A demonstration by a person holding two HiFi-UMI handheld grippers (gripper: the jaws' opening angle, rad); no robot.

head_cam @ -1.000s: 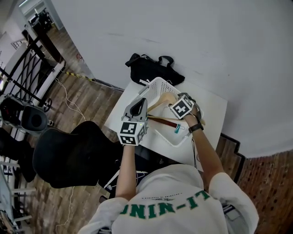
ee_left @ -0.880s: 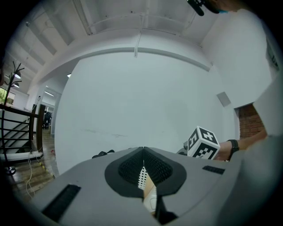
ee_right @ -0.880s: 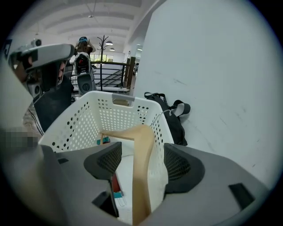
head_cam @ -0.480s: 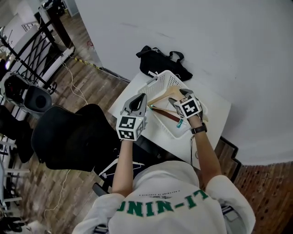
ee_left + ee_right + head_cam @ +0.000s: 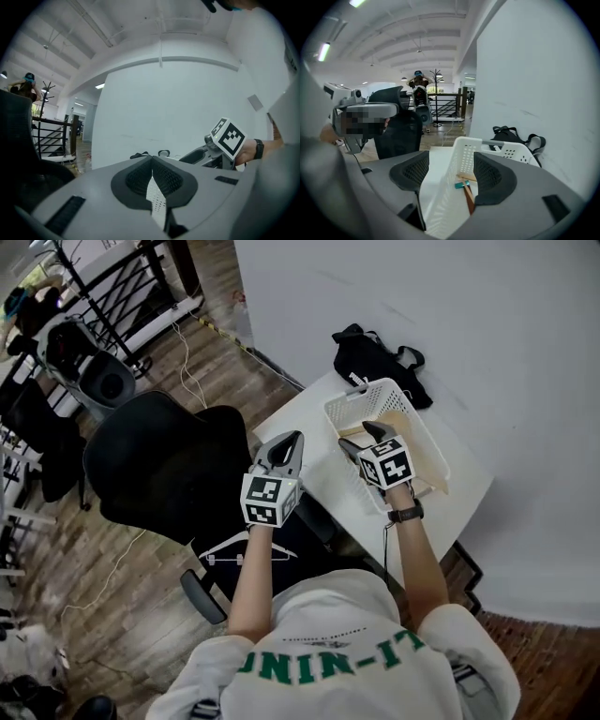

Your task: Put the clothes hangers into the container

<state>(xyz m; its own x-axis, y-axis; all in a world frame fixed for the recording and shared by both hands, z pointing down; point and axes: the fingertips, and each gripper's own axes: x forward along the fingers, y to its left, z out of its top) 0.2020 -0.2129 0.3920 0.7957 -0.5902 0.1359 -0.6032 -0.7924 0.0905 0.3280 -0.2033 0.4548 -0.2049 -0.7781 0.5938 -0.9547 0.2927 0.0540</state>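
Observation:
A white slotted basket point(image 5: 424, 448) stands on the white table point(image 5: 309, 423), with light wooden hangers point(image 5: 409, 432) lying inside it. My right gripper point(image 5: 364, 438) is open at the basket's near left rim. In the right gripper view the basket wall point(image 5: 461, 154) stands between its jaws point(image 5: 450, 174), and a brown hanger with a teal clip point(image 5: 465, 187) lies beyond. My left gripper point(image 5: 292, 441) is shut on nothing, held over the table's left edge, and its pads point(image 5: 140, 176) meet. A thin white hanger point(image 5: 247, 549) lies on the black chair.
A black office chair point(image 5: 164, 460) stands close against the table's left side. A black bag point(image 5: 375, 357) lies behind the basket by the white wall. Cables run across the wooden floor point(image 5: 141, 596). Black railings and a bin point(image 5: 103, 381) are at the far left.
The head view has swung left toward the chair. My right gripper has drawn back to the basket's near rim, and the hangers that stuck up over the rim now lie lower inside.

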